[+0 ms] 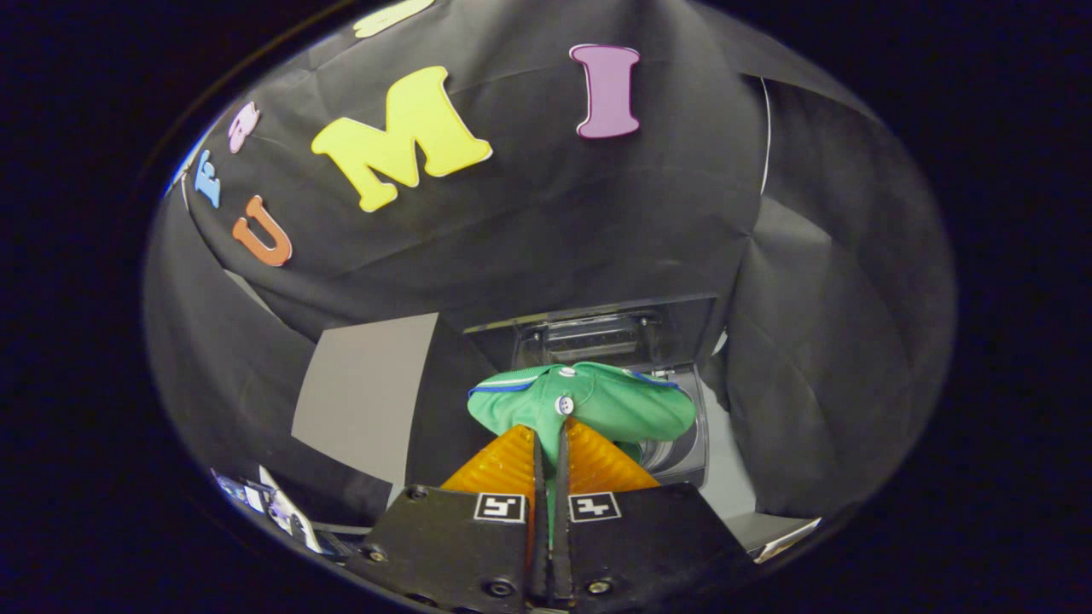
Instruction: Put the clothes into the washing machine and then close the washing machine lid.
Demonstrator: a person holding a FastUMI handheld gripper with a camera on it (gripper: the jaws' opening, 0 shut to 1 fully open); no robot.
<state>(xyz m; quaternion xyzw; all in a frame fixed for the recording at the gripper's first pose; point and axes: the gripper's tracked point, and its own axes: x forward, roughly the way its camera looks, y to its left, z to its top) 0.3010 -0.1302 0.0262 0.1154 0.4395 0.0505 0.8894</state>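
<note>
One gripper (550, 431) clenched on one green garment (597, 405), two white buttons visible, one washing machine (682, 443) just beyond, lid (597, 333) raised.

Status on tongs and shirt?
Tongs shut on green shirt, held up. Washer just beyond, lid open. Nothing in between.
</note>
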